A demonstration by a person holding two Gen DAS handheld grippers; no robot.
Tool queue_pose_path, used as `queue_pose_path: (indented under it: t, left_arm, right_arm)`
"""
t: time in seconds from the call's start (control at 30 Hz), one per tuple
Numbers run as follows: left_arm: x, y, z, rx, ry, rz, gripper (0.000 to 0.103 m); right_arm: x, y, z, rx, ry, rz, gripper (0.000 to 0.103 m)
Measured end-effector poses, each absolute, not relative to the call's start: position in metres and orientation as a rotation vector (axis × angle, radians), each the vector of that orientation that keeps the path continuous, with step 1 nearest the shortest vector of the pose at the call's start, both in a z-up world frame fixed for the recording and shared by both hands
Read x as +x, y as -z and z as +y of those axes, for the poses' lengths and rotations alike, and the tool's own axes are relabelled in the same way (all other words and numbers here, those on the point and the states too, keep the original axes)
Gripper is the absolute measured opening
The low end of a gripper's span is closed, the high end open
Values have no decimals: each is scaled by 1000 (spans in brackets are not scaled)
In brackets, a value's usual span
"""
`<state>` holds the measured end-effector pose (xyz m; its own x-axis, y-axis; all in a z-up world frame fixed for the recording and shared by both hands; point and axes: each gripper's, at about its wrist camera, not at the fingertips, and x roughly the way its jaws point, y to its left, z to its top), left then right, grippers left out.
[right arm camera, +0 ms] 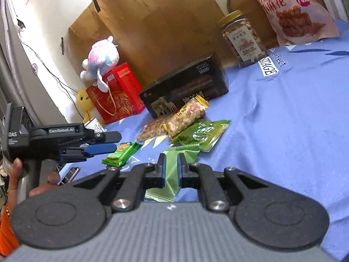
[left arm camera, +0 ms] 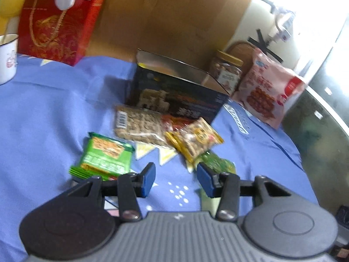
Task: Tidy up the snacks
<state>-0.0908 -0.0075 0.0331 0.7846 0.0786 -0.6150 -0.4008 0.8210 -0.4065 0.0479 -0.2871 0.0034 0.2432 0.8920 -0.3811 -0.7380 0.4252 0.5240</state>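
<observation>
Snacks lie scattered mid-table on a blue cloth [left arm camera: 54, 113] that covers the table.

- Left claw [left arm camera: 175, 174]: spread, nothing between the pads, bare cloth under the gap. In the right wrist view it comes in from the table's left edge, with a hand [right arm camera: 15, 174] around its grip.
- Right claw [right arm camera: 171, 159]: nearly pressed together, pinching a pale green packet [right arm camera: 170, 185]. The packet is creased lengthwise, fills the narrow gap, and both pads appear to touch it. Its ends stick out ahead of and behind the pads.
- Dark box [left arm camera: 174, 100]: open-topped, standing toward the back edge of the table, roughly central.
- Clear biscuit pack [left arm camera: 139, 124]: flat, touching the front of the dark box.
- Yellow-trimmed nut pack [left arm camera: 196, 139]: overlaps the biscuit pack's right end.
- Green wafer pack [left arm camera: 104, 157]: flat, just ahead of the left claw's left finger, apart from the biscuit pack.
- Dark green bag [left arm camera: 216, 163]: partly under the nut pack, just beyond the left claw's right finger.
- Jar [left arm camera: 226, 72] with a gold lid and pink bag [left arm camera: 268, 89]: upright at the back right corner, side by side.
- Red gift box [left arm camera: 56, 24]: back left corner, with a pastel plush [right arm camera: 102, 56] on top and a yellow plush [left arm camera: 11, 0] beside it.
- White mug [left arm camera: 7, 56]: near the left edge.
- Cardboard sheet [left arm camera: 163, 11]: leaning behind the back edge.
</observation>
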Motion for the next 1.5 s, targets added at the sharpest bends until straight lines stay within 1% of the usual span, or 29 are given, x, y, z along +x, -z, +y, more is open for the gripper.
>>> queue_pose_path:
  t: [0.03, 0.07, 0.1, 0.13, 0.2, 0.23, 0.27, 0.3, 0.47, 0.57, 0.7, 0.8, 0.83, 1.0, 1.07, 1.2, 1.23, 1.27, 1.3, 1.37, 1.43, 1.5]
  left_arm:
    - [-89, -32, -12, -553, -254, 627, 43]
    - [-87, -32, -17, -553, -229, 636, 43]
    - [-84, -30, -22, -551, -201, 648, 43]
    - [-81, -29, -25, -550, -178, 663, 40]
    - [-73, -21, -35, -557, -131, 710, 32]
    - [-69, -15, -38, -559, -105, 736, 23]
    - [-66, -9, -41, -563, -93, 760, 18]
    - [-62, -2, -43, -570, -90, 784, 17]
    - [-64, 7, -32, -655, -61, 769, 17]
    - [-68, 5, -22, -655, -88, 751, 16]
    - [-74, -2, -10, -596, -158, 734, 17]
    - [-75, -3, -4, -580, -193, 737, 18]
    - [-76, -3, 0, -582, -198, 742, 16]
    - [-109, -19, 10, -573, -157, 664, 16]
    - [-117, -21, 9, -576, -129, 666, 16]
    - [-116, -5, 2, -669, -53, 718, 16]
    - [-112, 0, -1, -688, -43, 731, 19]
    - [-109, 5, -2, -704, -38, 744, 20]
    - [-105, 10, -4, -716, -38, 760, 20]
    - [-100, 16, -9, -717, -47, 754, 17]
    - [-96, 14, -10, -713, -54, 763, 17]
    - [-93, 11, -11, -706, -51, 760, 13]
  right_arm:
    - [47, -4, -286, 245, -1140, 702, 17]
    - [45, -4, -284, 226, -1152, 706, 24]
    - [43, -4, -283, 208, -1159, 705, 33]
    - [41, -4, -281, 191, -1161, 704, 35]
    - [42, 3, -276, 162, -1177, 736, 35]
    - [42, 8, -272, 151, -1185, 763, 35]
    - [41, 12, -267, 134, -1192, 787, 35]
    - [37, 15, -265, 121, -1194, 773, 35]
    - [25, 13, -256, 49, -1181, 711, 37]
    - [25, 12, -253, 111, -1197, 715, 41]
    - [25, 5, -236, 167, -1312, 741, 41]
    - [17, -3, -225, 138, -1343, 696, 41]
    - [18, -5, -225, 141, -1356, 691, 41]
    - [39, -12, -247, 178, -1253, 691, 40]
    - [52, -9, -258, 206, -1189, 709, 41]
    - [70, 3, -258, 235, -1139, 777, 38]
    - [72, 6, -254, 236, -1143, 792, 38]
    - [71, 9, -248, 228, -1150, 804, 37]
    - [71, 12, -244, 212, -1155, 819, 30]
    - [71, 20, -238, 236, -1168, 865, 24]
    - [71, 19, -241, 260, -1179, 885, 21]
    - [68, 12, -250, 271, -1193, 868, 18]
